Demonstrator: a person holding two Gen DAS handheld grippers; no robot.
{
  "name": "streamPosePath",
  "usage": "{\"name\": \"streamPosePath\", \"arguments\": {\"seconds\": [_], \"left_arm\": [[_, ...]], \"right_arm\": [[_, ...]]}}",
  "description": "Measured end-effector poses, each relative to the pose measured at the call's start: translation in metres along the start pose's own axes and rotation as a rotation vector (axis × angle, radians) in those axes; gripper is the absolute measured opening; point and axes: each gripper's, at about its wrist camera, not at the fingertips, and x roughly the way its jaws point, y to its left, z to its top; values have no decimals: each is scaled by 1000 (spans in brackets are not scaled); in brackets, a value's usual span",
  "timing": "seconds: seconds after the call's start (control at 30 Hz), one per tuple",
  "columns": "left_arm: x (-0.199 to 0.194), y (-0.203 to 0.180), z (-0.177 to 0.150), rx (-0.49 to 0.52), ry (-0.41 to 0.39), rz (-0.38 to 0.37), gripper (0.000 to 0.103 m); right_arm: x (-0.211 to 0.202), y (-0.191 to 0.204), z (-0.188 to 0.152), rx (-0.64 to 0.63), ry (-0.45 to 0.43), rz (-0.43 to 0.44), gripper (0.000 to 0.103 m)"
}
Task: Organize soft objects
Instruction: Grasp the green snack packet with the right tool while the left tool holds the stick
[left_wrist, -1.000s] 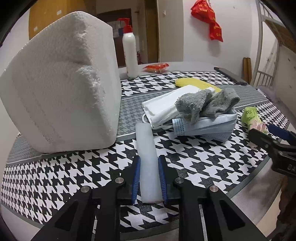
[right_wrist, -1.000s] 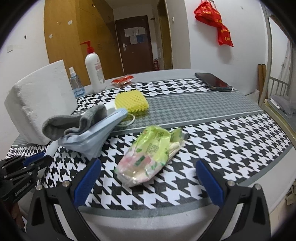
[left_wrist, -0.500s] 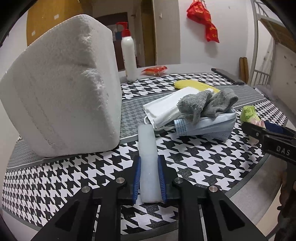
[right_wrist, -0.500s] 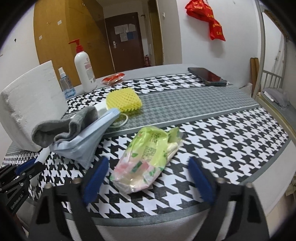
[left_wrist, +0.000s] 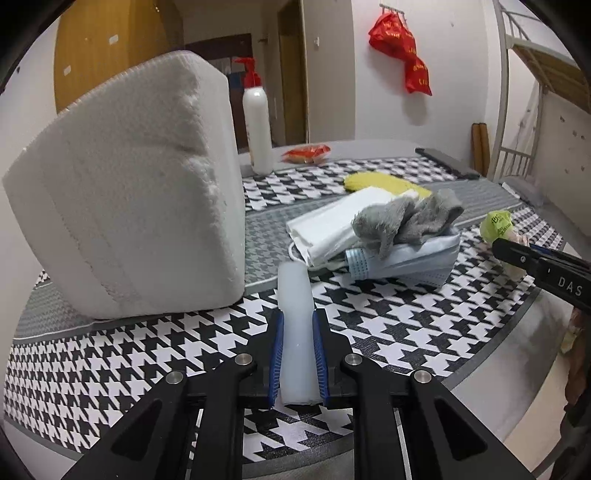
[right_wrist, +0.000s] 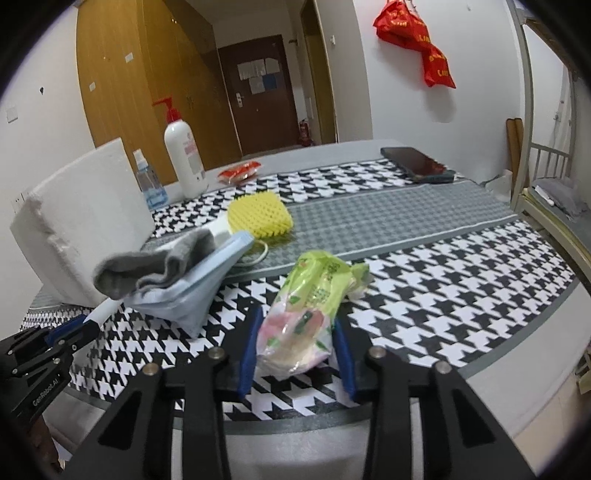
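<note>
Phone (right_wrist: 417, 164) and spray bottle (right_wrist: 147, 184) only in right wrist view.

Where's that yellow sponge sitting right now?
In the right wrist view the yellow sponge lies left of centre on the grey stripe of the tablecloth, just behind the pile of face masks and grey sock, before the pump bottle.

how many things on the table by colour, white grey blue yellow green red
white: 4, foam block, pump bottle, folded mask, soft bar
grey: 1, sock
blue: 1, face mask
yellow: 1, sponge
green: 1, tissue pack
red: 1, packet
total: 9
</note>
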Motion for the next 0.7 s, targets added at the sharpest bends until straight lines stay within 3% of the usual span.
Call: {"name": "streamPosePath", "arguments": {"seconds": [0.7], "left_arm": [[-82,6,12,6,-186,19,17]], "right_arm": [[-68,21,10,-73,-150,80,42]]}}
